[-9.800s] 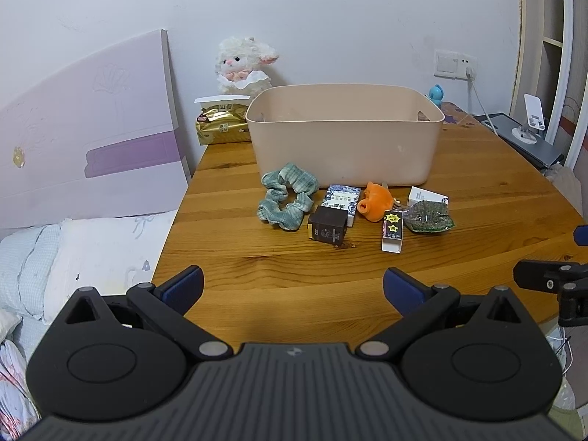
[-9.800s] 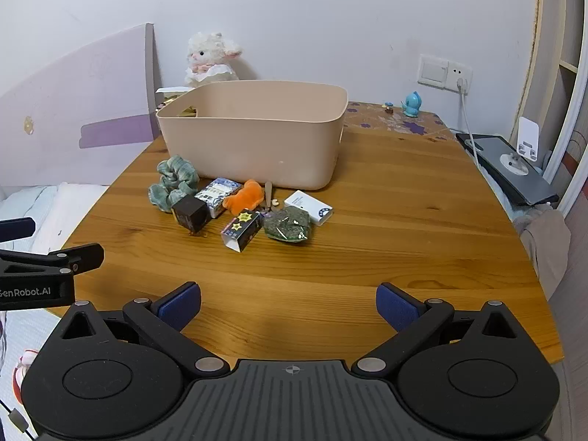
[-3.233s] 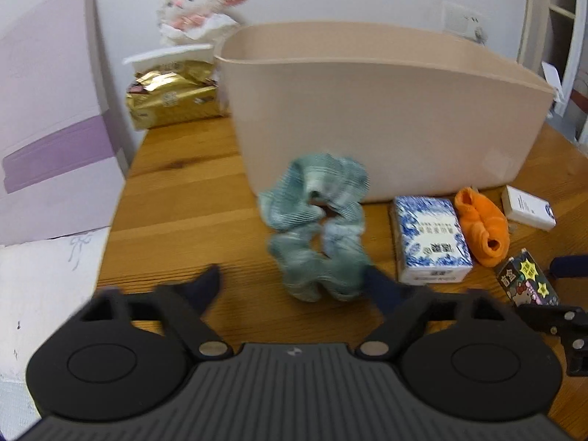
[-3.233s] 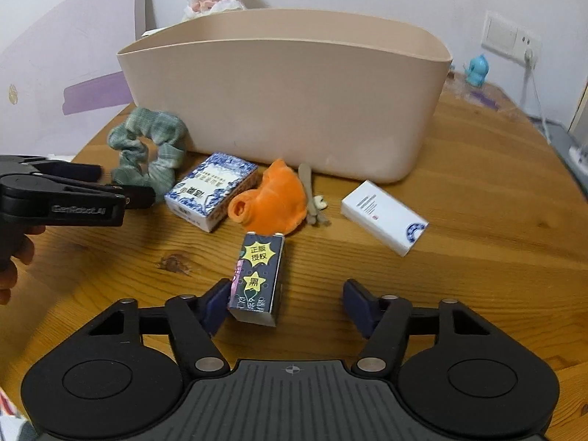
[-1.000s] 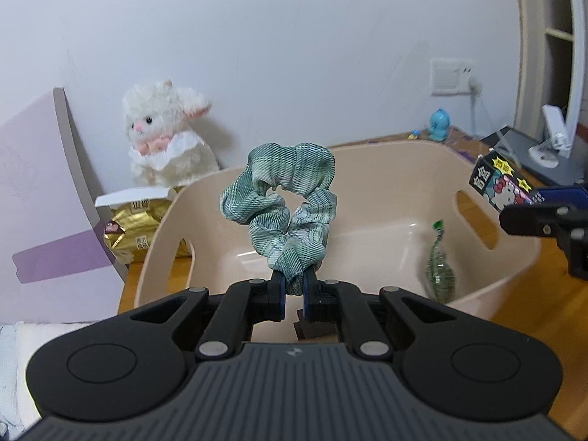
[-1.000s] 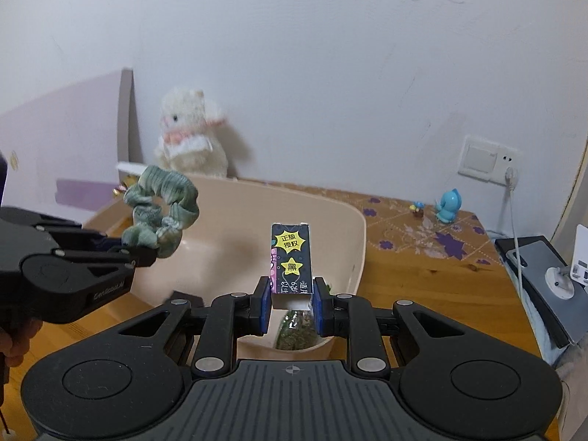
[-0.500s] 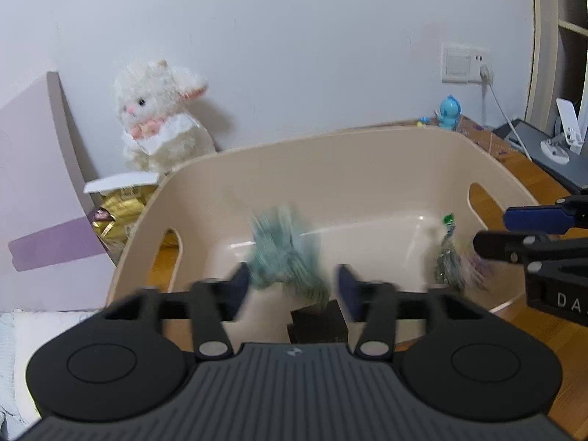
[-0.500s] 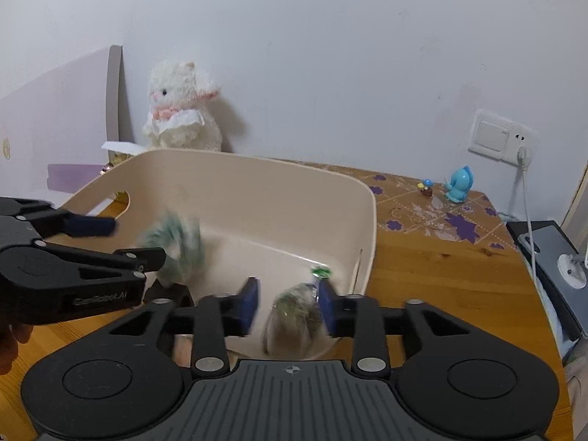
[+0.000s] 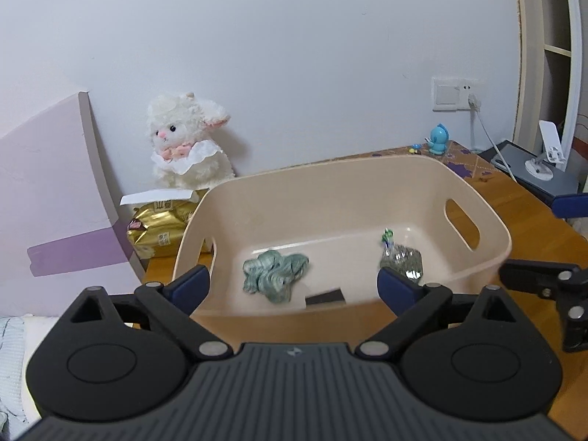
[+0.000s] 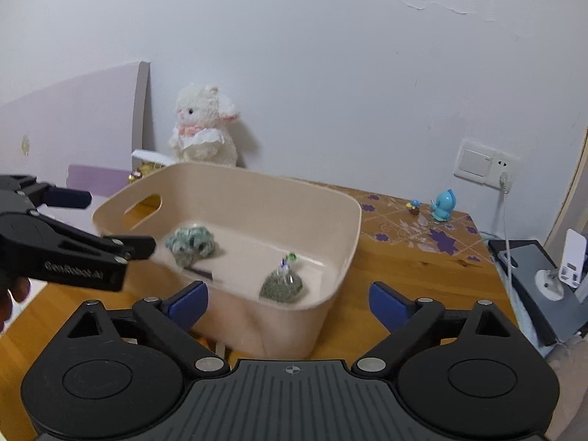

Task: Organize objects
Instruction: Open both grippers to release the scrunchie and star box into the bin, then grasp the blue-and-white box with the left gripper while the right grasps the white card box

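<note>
beige bin, open-topped, with a cut-out handle at each end, stands on the wooden table. contents: green scrunchie bunched on the floor of the bin toward its left end; beside it a dark box, only its top edge showing over the near wall; a clear packet of green bits lying toward the right end, its tied neck pointing up.

left gripper: empty, blue pads spread wide, held over the near wall of the bin; the scrunchie lies below and between the pads, apart from both. in the right wrist view the same gripper reaches in from the left above the bin's left end, a person's fingers curled under its body.

right gripper: empty, pads spread wide, held above the bin's near right corner; the packet lies below, between the pads, touching neither. both grippers are level, pointing forward toward the wall.

behind the bin: white plush lamb against the wall, gold packet in front of it. right rear of the table: small blue figurine.
</note>
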`<state>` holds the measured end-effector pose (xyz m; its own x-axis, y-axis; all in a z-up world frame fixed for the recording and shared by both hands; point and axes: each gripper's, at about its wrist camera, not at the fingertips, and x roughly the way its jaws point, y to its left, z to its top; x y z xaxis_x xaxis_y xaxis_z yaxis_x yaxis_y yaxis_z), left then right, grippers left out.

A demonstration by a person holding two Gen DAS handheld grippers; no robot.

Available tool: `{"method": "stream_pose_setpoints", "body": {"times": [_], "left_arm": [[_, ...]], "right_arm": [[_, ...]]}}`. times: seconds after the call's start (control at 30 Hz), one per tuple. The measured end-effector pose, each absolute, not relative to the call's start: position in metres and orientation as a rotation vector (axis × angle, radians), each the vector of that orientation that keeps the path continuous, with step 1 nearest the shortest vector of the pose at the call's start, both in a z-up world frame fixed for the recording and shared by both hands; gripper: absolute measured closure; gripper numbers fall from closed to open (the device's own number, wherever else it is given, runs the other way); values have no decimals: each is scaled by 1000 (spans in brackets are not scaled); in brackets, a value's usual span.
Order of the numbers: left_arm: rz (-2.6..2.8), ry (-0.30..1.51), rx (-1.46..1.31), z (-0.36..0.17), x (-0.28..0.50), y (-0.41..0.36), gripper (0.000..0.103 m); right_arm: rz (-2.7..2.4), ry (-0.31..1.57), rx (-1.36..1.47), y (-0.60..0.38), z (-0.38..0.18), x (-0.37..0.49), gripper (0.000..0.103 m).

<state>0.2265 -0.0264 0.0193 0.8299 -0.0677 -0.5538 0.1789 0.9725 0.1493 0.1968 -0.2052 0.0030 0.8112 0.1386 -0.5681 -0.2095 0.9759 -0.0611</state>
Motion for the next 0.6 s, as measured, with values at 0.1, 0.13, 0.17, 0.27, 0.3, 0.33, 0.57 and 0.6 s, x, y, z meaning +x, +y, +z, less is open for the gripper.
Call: {"method": "stream_pose_setpoints", "body": {"times": [0.1, 0.13, 0.17, 0.27, 0.3, 0.33, 0.57, 0.6], "left_arm": [[-132, 589, 218, 16, 211, -24, 5], [-130, 591, 223, 15, 207, -23, 5], [-129, 594, 225, 14, 203, -22, 5], [-134, 610, 226, 9, 191, -20, 5], [-135, 615, 226, 7, 188, -19, 5], [-138, 621, 225, 5, 185, -19, 5], [-157, 685, 229, -18, 172, -18, 5], [-159, 697, 225, -22, 172, -18, 5]], "right_arm": [[188, 611, -137, -209, 1, 184, 2], [186, 617, -143, -210, -1, 180, 1], [185, 624, -147, -210, -3, 176, 0], [186, 657, -159, -213, -10, 168, 0], [187, 665, -163, -215, -13, 166, 0], [188, 674, -168, -215, -16, 164, 0], [185, 763, -189, -222, -42, 158, 0], [183, 777, -190, -224, -47, 158, 0]]}}
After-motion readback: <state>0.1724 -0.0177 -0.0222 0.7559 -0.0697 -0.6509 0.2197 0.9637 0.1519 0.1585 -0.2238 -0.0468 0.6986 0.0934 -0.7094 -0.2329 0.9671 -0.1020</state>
